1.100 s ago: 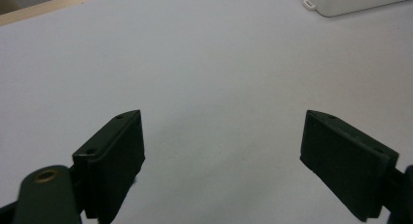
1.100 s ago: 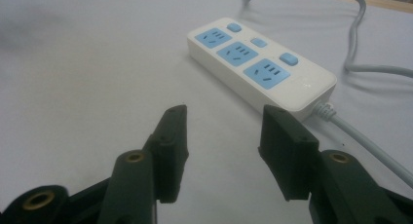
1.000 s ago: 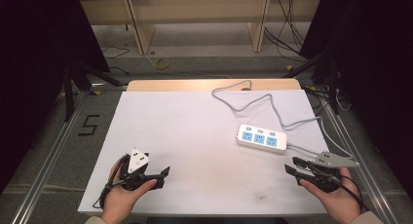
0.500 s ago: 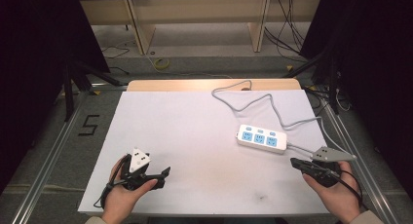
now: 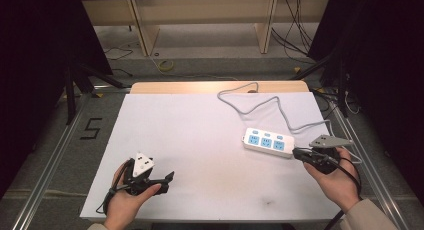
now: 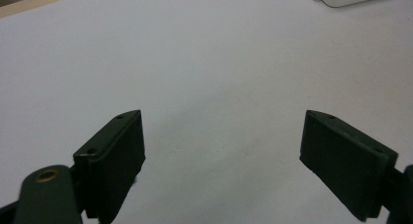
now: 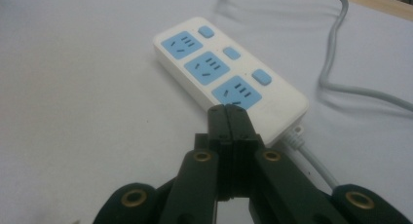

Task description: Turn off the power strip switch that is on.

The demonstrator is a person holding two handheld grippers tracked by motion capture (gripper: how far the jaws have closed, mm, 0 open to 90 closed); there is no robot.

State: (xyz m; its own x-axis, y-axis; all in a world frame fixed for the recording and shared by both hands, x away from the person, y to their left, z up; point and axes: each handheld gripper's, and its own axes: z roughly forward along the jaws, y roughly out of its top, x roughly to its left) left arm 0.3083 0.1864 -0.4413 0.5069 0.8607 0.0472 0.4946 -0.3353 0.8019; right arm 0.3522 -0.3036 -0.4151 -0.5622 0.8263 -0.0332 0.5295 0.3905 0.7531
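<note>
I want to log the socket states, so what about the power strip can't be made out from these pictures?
- Switch positions on the power strip: on or off is not readable in the right gripper view, and the switches are too small in the high view.
- Its near end: partly covered by the shut right hand-held gripper.
- Its cable: the far end passes the table's back edge in the high view.
- In the left gripper view, the top edge cuts it to a corner.
</note>
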